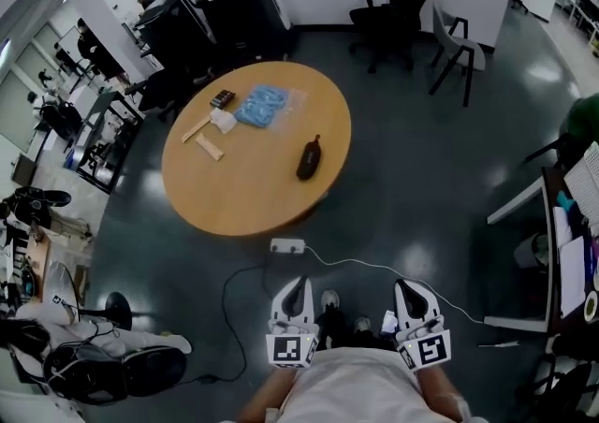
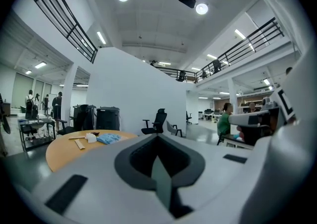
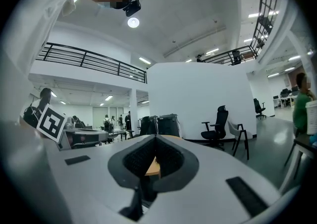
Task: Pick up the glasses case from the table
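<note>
The glasses case (image 1: 310, 157) is a dark oblong lying on the right part of the round wooden table (image 1: 253, 196), well ahead of both grippers. My left gripper (image 1: 298, 281) and right gripper (image 1: 409, 285) are held close to my body over the floor, short of the table's near edge, both pointing toward it. Each has its jaws together with nothing between them. The left gripper view shows its shut gripper (image 2: 157, 136) and the table (image 2: 69, 152) at the left; I cannot make out the case there. In the right gripper view, the shut gripper (image 3: 155, 136) hides most of the table.
A blue packet (image 1: 263, 105), wooden sticks (image 1: 204, 138), a white lump and a small dark box lie on the table's far left. A power strip (image 1: 287, 245) and its cable lie on the floor before the table. Office chairs (image 1: 402, 0), black bins (image 1: 234, 0) and a desk (image 1: 524, 215) surround it.
</note>
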`<state>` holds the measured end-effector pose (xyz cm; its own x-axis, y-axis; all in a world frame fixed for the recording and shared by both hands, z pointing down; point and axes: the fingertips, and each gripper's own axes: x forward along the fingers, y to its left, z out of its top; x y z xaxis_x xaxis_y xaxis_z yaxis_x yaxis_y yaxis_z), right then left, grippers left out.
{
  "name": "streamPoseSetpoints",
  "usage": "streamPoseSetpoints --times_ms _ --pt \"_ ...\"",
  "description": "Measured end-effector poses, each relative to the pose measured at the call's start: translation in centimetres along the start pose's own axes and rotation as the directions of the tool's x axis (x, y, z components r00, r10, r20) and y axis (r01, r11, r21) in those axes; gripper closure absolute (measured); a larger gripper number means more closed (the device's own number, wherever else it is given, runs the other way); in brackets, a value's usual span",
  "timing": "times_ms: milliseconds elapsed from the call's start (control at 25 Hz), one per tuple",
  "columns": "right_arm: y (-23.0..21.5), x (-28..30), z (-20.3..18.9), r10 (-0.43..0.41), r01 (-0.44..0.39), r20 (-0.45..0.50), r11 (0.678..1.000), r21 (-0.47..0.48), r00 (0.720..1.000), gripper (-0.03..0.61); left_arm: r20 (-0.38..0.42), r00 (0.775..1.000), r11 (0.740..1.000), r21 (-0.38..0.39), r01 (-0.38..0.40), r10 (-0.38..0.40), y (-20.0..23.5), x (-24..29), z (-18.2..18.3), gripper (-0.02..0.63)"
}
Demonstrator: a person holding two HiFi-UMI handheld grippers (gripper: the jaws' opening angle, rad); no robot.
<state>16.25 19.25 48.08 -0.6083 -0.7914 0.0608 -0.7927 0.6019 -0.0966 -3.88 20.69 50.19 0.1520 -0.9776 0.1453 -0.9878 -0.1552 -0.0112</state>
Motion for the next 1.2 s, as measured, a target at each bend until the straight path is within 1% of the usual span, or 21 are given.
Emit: streamPoseSetpoints --times_ms 80,200,400,560,720,840,960,1080,1200 --pt "-0.7 1.0 -0.9 0.001 -0.001 0.0 1.0 0.005 1.0 0.563 -0.001 1.0 1.0 0.001 -0.002 0.002 0.4 1.3 -0.9 0.607" --pt "-1.6 3.8 -1.6 0.008 -0.008 -0.014 1.0 0.006 1.0 0.563 0.002 1.0 1.0 -0.005 0.006 -0.006 1.8 4.4 -1.1 0.607" --pt "-2.8 10.0 -0.8 0.002 -0.002 -0.006 1.0 -0.014 1.0 0.563 0.021 1.0 1.0 -0.01 0.007 -0.007 5.7 10.9 -0.8 0.607" --pt "-4.0 16.0 0.9 -0.028 0.028 0.012 0.999 -0.025 1.0 0.563 0.028 0.998 0.998 0.009 0.062 -0.062 8.1 16.8 0.6 0.607" --pt "-4.9 20.8 2.0 -0.044 0.045 0.03 0.999 -0.03 0.999 0.563 0.059 0.992 0.993 0.015 0.114 -0.115 10.4 21.3 1.6 0.607" --pt "-5.7 24.1 2.1 -0.063 0.063 0.024 0.998 -0.014 0.998 0.563 0.043 0.989 0.99 0.01 0.141 -0.142 12.2 25.0 2.3 0.607" --pt "-6.0 25.9 2.3 -0.053 0.053 0.002 0.998 -0.022 0.999 0.563 0.029 0.99 0.99 -0.025 0.139 -0.138 13.4 27.7 2.8 0.607" --pt "-6.4 28.0 2.5 -0.034 0.034 0.005 0.999 -0.031 0.999 0.563 0.022 0.99 0.991 0.01 0.137 -0.137 14.6 30.4 2.2 0.607" --pt "-7.4 29.5 2.4 -0.021 0.021 0.0 0.999 -0.049 1.0 0.563 -0.036 0.992 0.993 -0.007 0.12 -0.12 15.4 32.6 0.5 0.607"
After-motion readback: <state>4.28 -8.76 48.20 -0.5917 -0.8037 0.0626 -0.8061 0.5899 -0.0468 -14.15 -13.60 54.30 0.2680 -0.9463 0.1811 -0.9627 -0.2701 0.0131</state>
